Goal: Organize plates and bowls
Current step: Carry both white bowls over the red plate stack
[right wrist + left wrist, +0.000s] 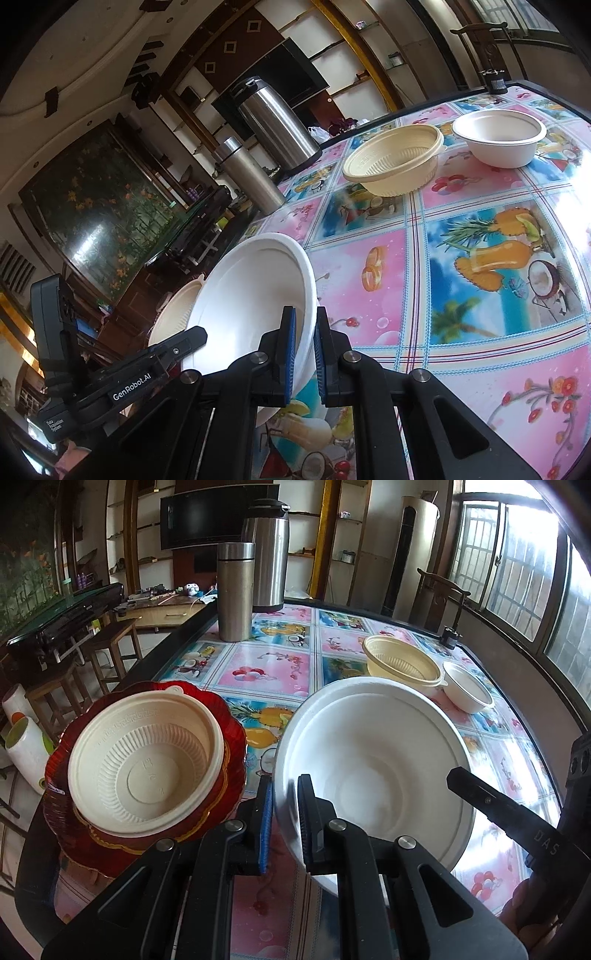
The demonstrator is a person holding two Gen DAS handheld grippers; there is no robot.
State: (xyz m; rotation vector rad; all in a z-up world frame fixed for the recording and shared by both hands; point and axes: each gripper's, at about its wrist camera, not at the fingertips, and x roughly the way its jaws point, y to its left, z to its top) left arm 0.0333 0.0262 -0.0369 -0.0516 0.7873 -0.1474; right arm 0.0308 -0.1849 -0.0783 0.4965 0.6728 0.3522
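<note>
My left tongs (pixel 284 812) and right tongs (pixel 303 354) each pinch the rim of one white bowl (pixel 373 760), tilted above the bench (pixel 266 672); its underside is hidden; left of it, a cream bowl (pixel 147 757) sits in red plates (pixel 232 738), cut off below; a beige bowl (pixel 393 162) and small white bowl (pixel 500 138) stand touching, far across.

A home living-dining room: fruit-print tablecloth (pixel 266 672), television (pixel 218 517), wall shelves (pixel 343 520), wooden stools (pixel 114 642).
</note>
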